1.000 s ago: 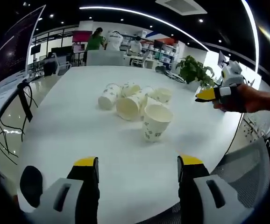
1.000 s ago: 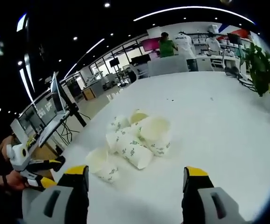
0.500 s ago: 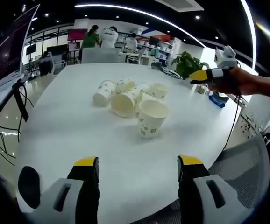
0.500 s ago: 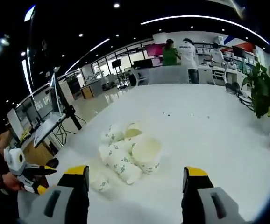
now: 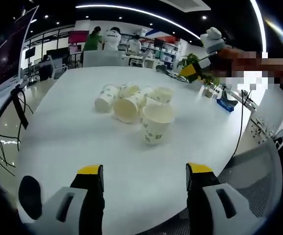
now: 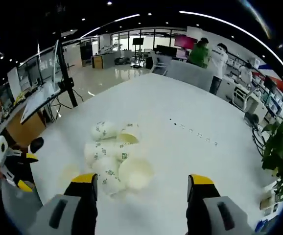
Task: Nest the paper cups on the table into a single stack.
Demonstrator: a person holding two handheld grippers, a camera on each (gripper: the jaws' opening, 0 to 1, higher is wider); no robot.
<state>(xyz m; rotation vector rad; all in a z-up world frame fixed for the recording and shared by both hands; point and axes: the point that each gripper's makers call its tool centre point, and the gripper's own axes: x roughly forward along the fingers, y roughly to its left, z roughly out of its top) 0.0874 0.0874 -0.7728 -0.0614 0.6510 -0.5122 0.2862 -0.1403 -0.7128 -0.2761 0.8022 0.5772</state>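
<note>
Paper cups [image 5: 134, 102] clustered on table [image 5: 73, 142] | ahead of both hand-held grippers | jaws spread, empty

A large white table with a smooth top and rounded edge [image 5: 73, 142] [image 6: 190, 112] carries a loose cluster of white paper cups with green print [image 5: 131, 105] [image 6: 114, 156] near its middle. In the left gripper view one cup stands upright [image 5: 155, 123] at the near side of the cluster, while the cups behind it lie on their sides, touching one another. In the right gripper view a row of small dark specks [image 6: 193, 129] marks the tabletop, well apart from the cups.
</note>
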